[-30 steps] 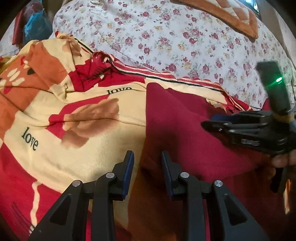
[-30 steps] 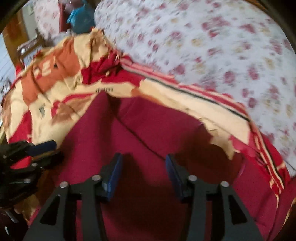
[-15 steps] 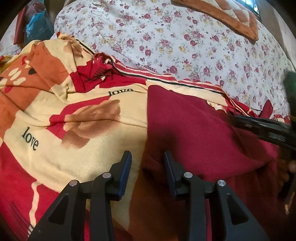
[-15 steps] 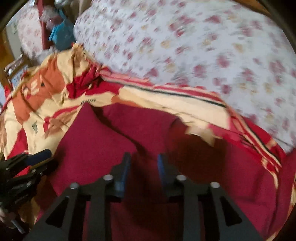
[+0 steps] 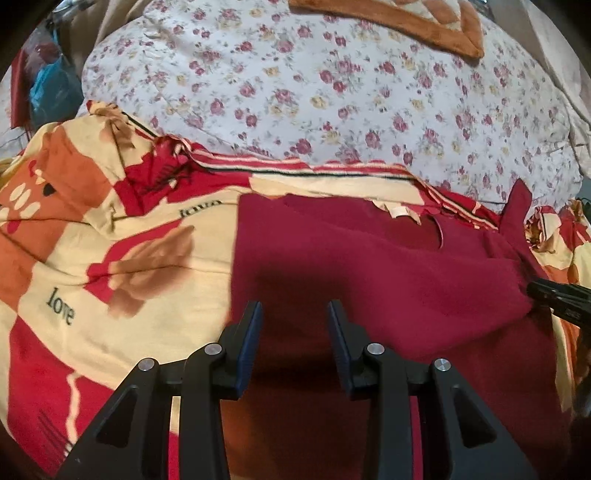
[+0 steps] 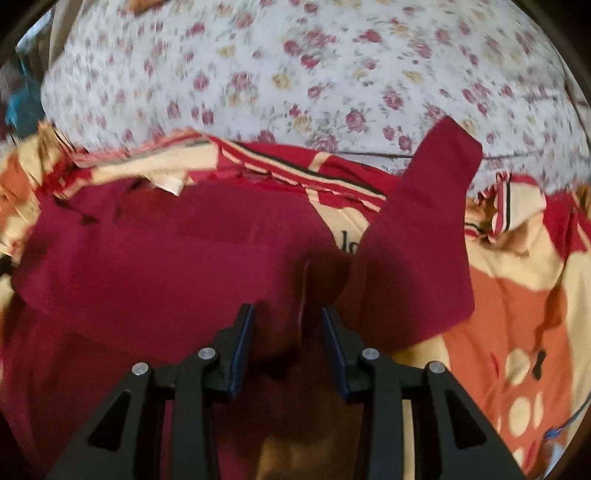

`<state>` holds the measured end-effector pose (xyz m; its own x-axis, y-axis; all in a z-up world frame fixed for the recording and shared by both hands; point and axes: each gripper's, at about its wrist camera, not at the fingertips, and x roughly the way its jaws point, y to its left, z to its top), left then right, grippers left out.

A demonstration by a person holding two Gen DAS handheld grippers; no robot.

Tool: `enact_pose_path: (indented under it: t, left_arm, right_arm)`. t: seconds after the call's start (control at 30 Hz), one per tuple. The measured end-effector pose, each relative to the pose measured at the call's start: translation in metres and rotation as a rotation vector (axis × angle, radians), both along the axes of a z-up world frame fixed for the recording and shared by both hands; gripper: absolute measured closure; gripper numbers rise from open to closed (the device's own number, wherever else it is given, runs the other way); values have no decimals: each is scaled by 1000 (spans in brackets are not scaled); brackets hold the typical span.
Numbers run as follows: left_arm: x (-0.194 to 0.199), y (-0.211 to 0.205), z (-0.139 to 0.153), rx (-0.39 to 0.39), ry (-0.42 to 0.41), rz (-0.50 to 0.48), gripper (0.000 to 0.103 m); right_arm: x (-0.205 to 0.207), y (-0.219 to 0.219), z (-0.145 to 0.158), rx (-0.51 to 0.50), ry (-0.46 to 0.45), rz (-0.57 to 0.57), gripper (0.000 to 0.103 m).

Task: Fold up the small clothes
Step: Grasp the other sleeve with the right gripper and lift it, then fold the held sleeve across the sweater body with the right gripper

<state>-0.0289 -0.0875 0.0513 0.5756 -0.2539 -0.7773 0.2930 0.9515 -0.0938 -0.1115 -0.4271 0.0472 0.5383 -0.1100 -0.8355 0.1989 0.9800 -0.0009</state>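
Observation:
A dark red top [image 5: 369,266] lies flat on a yellow, red and orange sheet [image 5: 110,258] printed with "love". Its left side ends in a straight edge, and one sleeve [image 6: 417,229] sticks out up and to the right. My left gripper [image 5: 295,328] hangs open over the top's near left part, nothing between its fingers. My right gripper [image 6: 288,332] is open above the top's right side, just left of the sleeve, with a raised ridge of red cloth [image 6: 304,291] ahead of the gap. In the left wrist view the right gripper [image 5: 561,299] pokes in at the right edge.
A white quilt with small red flowers [image 5: 332,92] rises behind the sheet. An orange-bordered cushion [image 5: 424,26] lies on it at the far right. A blue bag [image 5: 51,88] sits at the far left beyond the bed.
My right gripper swept from the middle of the top to its right side by the sleeve, jaws narrowing then widening a little. My left gripper shifted from the top's left edge to over the cloth.

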Motion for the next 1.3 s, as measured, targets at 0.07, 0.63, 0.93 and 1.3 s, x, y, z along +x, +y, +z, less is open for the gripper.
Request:
enact_pose_path:
  t: [0.07,0.63,0.93,1.3]
  left_arm:
    - [5,-11,-11,4,47,2,88]
    - [-4,-16,-27,3,-33,-14,86]
    - [-6,-19,-27,18,-43,-14,86]
    - [-6,-19,-28,32,-54,-16,85]
  right_arm:
    - [-3,2,-5,-7,3,13,63]
    - [25,-98,1,178,-65,-308,40]
    - [39,-84,-23,157,-15,-305,39]
    - [82,-109,-26,114,8,-364,34]
